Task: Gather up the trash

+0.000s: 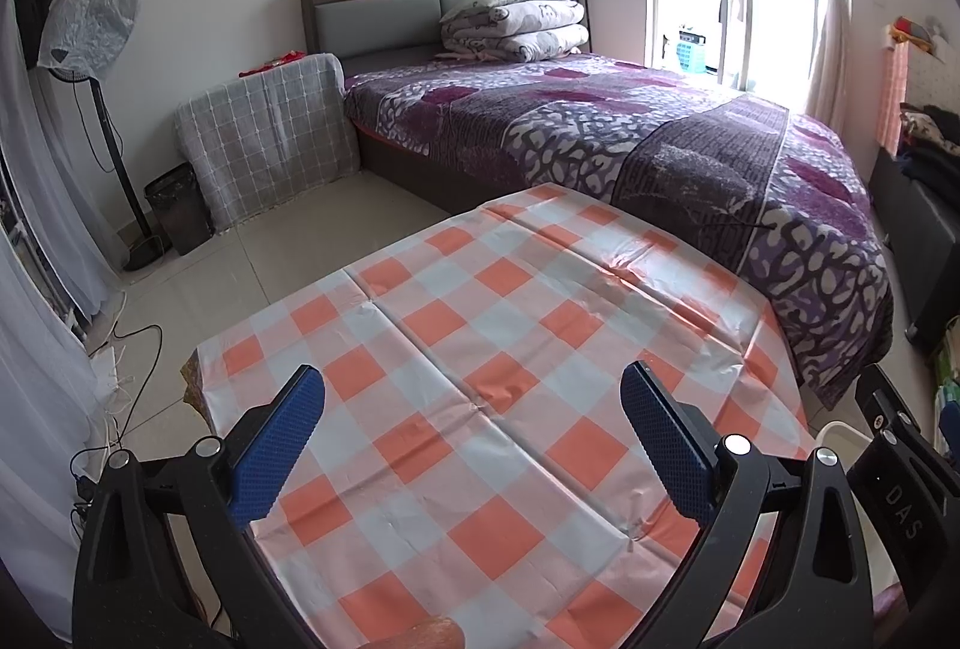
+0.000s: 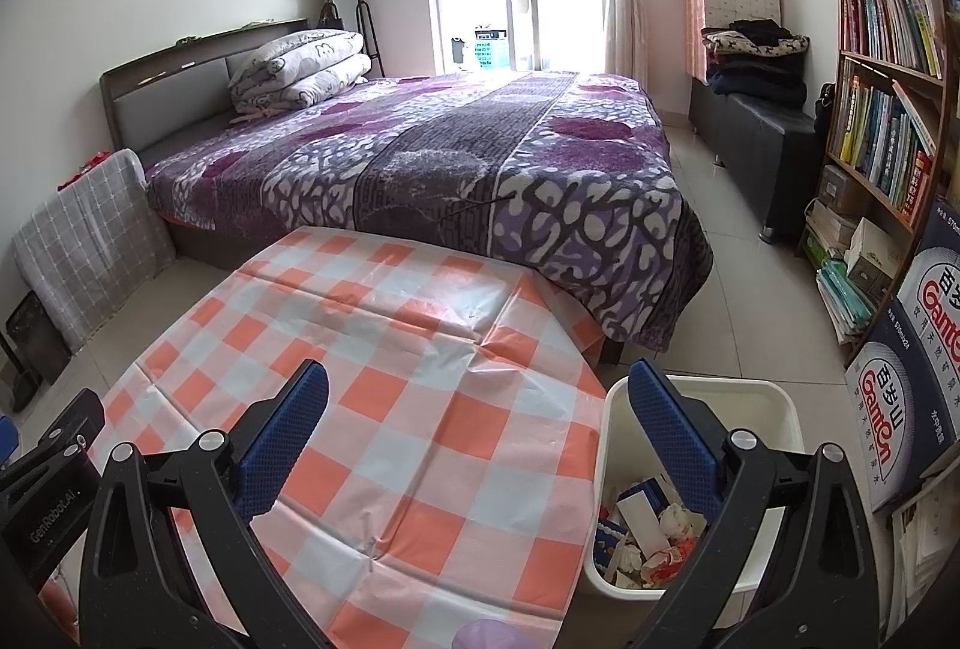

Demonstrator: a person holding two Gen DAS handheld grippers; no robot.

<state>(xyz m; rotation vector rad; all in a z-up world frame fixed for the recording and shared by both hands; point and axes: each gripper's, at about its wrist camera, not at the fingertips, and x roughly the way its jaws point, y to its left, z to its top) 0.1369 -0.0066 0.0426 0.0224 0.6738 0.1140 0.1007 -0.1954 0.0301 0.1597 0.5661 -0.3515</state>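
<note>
While the purple-patterned bed (image 2: 456,169) fills the far half of the room, the table (image 1: 480,349) with its orange-and-white checked cloth lies directly below both of your grippers, its far edge just beside the foot of the bed. To the right of the table, on the floor, stands the white bin (image 2: 774,409), touching the table's right side; crumpled paper and wrappers, the trash (image 2: 654,535), lie at its bottom. Your left gripper (image 1: 474,391) hangs over the cloth with its jaws released and nothing between them. Your right gripper (image 2: 480,391) is likewise spread wide and empty, its right finger (image 2: 672,439) over the bin.
</note>
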